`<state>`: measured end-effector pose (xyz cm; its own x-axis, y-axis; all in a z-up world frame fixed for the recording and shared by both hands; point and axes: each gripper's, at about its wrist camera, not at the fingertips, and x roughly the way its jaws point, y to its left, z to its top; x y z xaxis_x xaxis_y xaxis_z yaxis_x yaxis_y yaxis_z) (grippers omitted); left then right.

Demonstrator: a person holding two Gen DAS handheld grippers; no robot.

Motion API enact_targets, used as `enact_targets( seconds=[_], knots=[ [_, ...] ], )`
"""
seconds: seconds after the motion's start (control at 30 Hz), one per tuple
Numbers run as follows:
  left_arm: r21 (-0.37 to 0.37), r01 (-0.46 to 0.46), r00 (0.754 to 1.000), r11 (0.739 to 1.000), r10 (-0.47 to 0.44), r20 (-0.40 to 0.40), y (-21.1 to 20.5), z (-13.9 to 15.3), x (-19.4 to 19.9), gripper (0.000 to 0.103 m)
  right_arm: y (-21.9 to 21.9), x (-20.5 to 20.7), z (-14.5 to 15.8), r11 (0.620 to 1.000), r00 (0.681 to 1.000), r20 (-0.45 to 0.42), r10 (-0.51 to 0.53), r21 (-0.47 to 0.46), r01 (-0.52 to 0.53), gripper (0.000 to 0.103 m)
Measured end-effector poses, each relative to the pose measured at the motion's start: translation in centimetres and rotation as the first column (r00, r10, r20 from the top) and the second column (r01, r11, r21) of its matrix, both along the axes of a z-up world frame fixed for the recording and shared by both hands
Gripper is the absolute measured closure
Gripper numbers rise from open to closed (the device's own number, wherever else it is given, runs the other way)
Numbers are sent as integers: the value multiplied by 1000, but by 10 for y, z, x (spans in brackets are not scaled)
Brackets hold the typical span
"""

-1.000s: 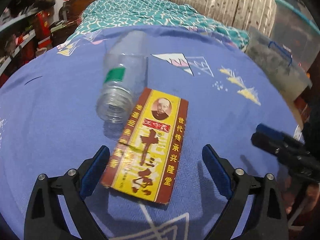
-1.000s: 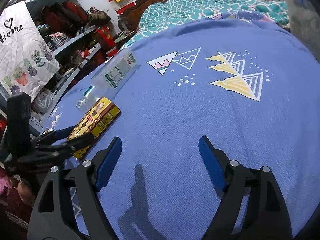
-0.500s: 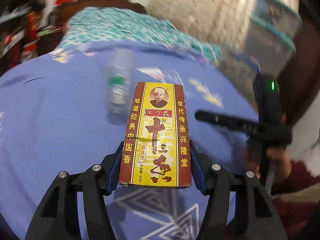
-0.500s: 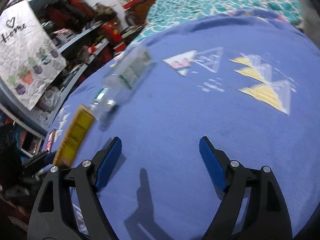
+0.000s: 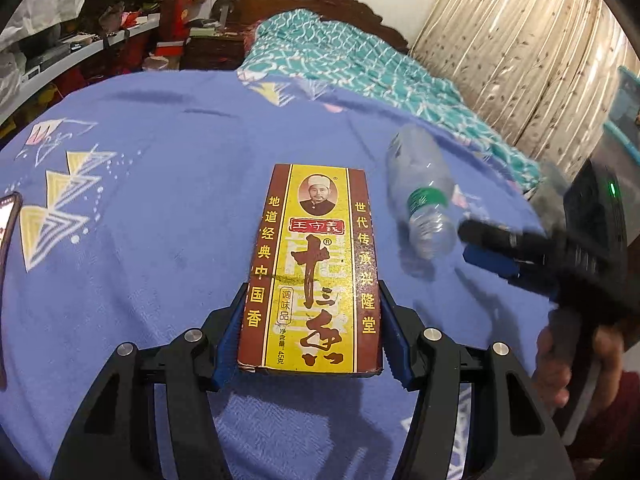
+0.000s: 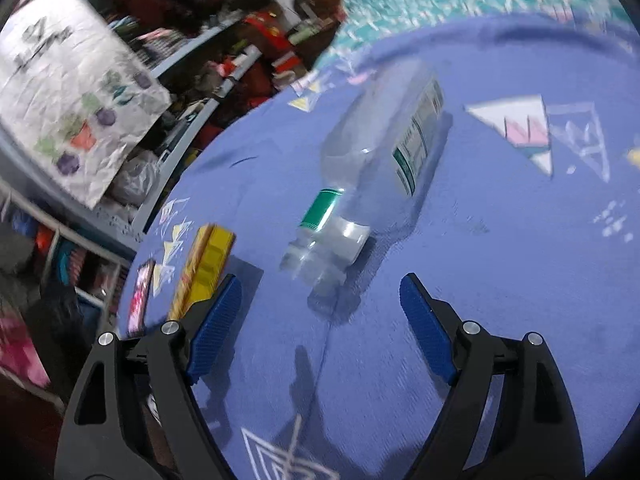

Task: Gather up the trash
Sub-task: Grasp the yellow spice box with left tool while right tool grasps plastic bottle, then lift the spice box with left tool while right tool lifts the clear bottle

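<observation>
My left gripper (image 5: 310,332) is shut on a flat yellow and brown spice box (image 5: 316,268) and holds it above the blue bedspread (image 5: 160,220). The box also shows in the right wrist view (image 6: 204,268) at the left. An empty clear plastic bottle (image 5: 424,200) with a green label lies on the bedspread to the right of the box. In the right wrist view the bottle (image 6: 376,168) lies just ahead of my open right gripper (image 6: 320,316), its neck pointing toward the fingers. The right gripper also shows in the left wrist view (image 5: 496,248), close to the bottle's neck.
A teal patterned quilt (image 5: 352,60) and a dark wooden headboard (image 5: 316,0) lie at the far end of the bed. Cluttered shelves (image 6: 192,80) stand along the left side. A phone (image 5: 8,224) lies at the bedspread's left edge. A curtain (image 5: 520,40) hangs at the right.
My left gripper closed on the spice box and lifted it off the bedspread. My right gripper swung left toward the bottle, which is now just ahead of its open fingers.
</observation>
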<state>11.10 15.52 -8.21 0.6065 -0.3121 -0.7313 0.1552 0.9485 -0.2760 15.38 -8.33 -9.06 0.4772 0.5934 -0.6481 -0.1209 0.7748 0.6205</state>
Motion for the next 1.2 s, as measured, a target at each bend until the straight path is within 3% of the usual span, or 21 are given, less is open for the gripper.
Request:
enact_targets(
  seconds=[0.1, 0.27, 0.37, 0.47, 0.63, 0.8, 0.93, 1.2],
  knots=[
    [14, 1, 1000, 1000, -1, -2, -2, -7, 1, 47, -3, 16, -6, 998, 998, -61, -19, 56, 22, 21],
    [37, 8, 1000, 999, -8, -3, -4, -10, 4, 46, 3, 38, -13, 996, 993, -110, -36, 73, 45, 21],
    [55, 17, 1000, 998, -17, 0, -6, -11, 3, 46, 6, 42, -14, 997, 994, -96, -46, 60, 51, 22],
    [54, 20, 1000, 998, -20, 1, -7, -11, 5, 46, 8, 41, -19, 998, 995, -102, -8, 56, 13, 52],
    [59, 22, 1000, 998, -22, 1, -7, -12, 7, 46, -1, 27, -20, 998, 997, -80, 19, 59, -14, 56],
    [77, 24, 1000, 997, -25, 1, -10, -12, 9, 47, -12, -8, -15, 996, 997, -25, 80, -38, -80, 56],
    [97, 24, 1000, 995, -24, 2, -14, -12, 10, 47, -24, -43, -8, 976, 990, 21, 139, -169, -133, 56],
    [152, 23, 1000, 988, -22, -2, -22, -12, 11, 46, -67, -104, -1, 925, 992, 58, 109, -370, -80, 56]
  ],
)
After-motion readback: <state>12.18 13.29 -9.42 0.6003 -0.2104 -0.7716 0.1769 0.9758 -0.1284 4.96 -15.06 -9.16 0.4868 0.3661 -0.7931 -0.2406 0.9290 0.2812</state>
